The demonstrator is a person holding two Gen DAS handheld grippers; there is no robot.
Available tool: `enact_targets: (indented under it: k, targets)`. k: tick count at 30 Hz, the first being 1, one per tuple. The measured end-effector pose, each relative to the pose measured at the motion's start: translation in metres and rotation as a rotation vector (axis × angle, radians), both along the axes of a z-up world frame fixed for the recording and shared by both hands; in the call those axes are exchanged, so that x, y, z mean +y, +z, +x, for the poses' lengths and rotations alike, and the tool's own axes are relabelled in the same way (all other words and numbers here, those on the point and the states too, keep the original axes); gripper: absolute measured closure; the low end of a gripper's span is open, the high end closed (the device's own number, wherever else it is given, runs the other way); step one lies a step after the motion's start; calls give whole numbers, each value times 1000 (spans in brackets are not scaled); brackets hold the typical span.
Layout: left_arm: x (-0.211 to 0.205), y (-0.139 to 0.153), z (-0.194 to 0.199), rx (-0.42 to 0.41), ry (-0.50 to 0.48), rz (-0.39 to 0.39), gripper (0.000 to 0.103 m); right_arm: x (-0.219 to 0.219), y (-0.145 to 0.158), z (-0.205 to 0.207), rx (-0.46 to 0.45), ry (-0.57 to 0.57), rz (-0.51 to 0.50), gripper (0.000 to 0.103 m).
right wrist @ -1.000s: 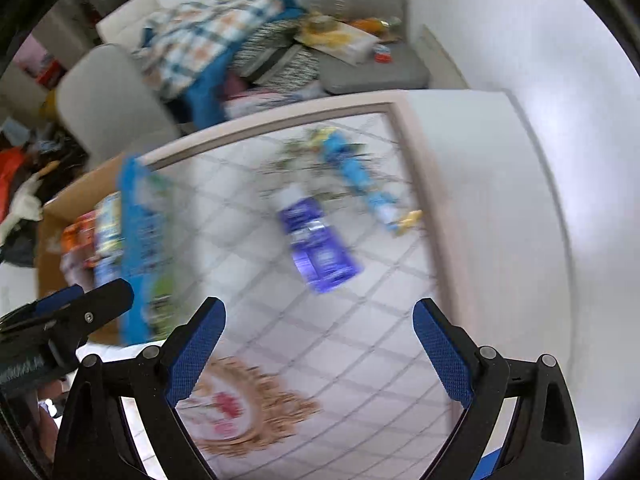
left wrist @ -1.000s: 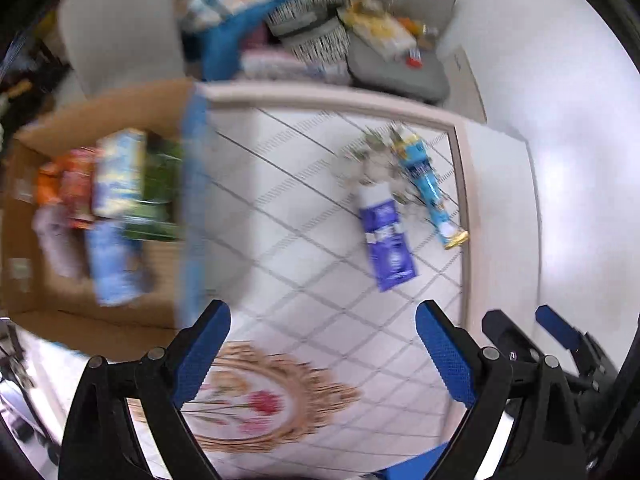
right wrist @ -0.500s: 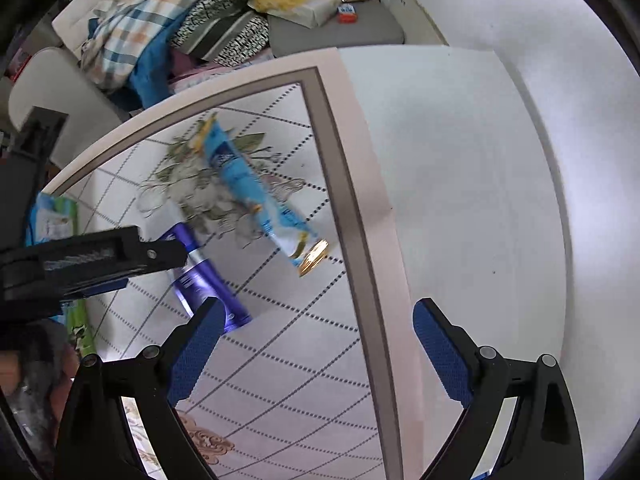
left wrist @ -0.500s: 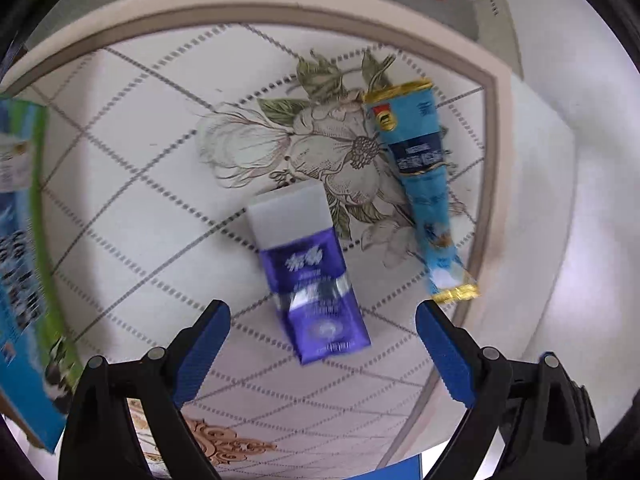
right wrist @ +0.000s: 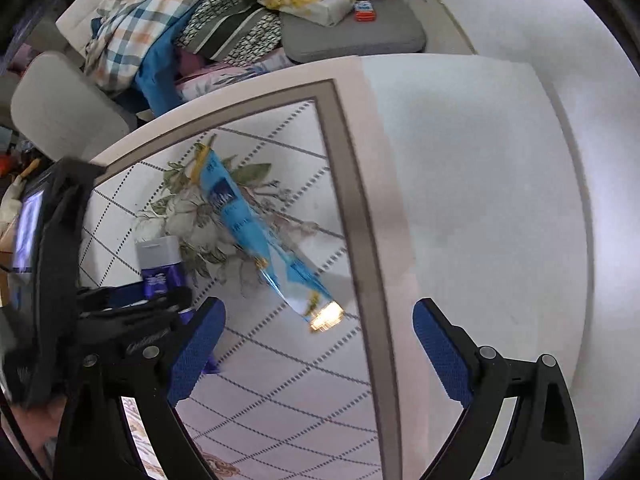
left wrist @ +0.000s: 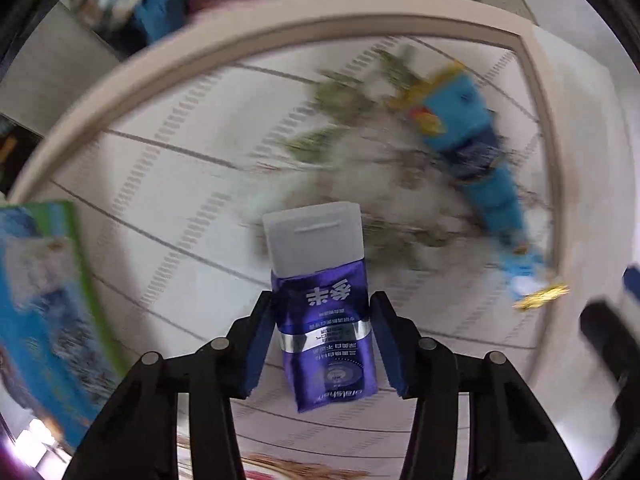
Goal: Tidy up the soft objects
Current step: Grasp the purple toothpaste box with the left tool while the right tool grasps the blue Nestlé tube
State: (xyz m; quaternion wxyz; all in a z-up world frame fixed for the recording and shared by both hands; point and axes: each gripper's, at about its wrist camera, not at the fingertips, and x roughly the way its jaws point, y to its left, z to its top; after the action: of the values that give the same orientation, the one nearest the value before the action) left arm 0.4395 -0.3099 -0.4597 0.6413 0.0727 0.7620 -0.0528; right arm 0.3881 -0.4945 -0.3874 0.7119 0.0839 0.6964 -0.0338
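A purple squeeze tube with a pale flip cap (left wrist: 322,308) sits between the blue pads of my left gripper (left wrist: 320,344), which is shut on its body. The tube also shows in the right wrist view (right wrist: 160,264), with the left gripper (right wrist: 132,304) around it. A long light-blue tube with a gold end (left wrist: 480,176) lies on the table to the right; in the right wrist view it (right wrist: 256,236) lies ahead of my right gripper (right wrist: 316,356), which is open and empty above the table.
The table (right wrist: 360,208) has a tiled flower-pattern top with a beige rim. A blue and green box flap (left wrist: 44,304) is at the left. Beyond the far edge are a pile of clothes (right wrist: 168,28) and a grey cushion with packets (right wrist: 352,32).
My left gripper has come down over the purple tube and closed on it. My right gripper has moved closer to the light-blue tube and stays open.
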Motion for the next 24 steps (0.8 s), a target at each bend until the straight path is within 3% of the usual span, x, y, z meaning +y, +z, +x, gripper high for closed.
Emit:
enact_targets:
  k: [4,6,8,14,18,21,22,24]
  targets:
    - [28,-2,10,-6,49,2,58,18,-24,23,37,23,28,7]
    - [33,-3,11,3,65,-14,58,28,-38,34,62,39,37,12]
    - [35,-4,11,4,67,-19,57,38,-51,42,89,58,31,23]
    - [51,-21,3,90,120,-56,52,60,-79,55,152,91,20,24]
    - [50,-20,-5,46,101,-52,53,67,-89,57,170,110,-36,31]
    - [49,-19,-16,21,108,-48,55,73,-87,56,159,123,-66,50]
    - [49,-18,-17,14,107,-48,55,75,-84,55,154,123,-68,68]
    - [50,-18,-24,9,101,-48,55,79,-84,53,165,118,-84,77]
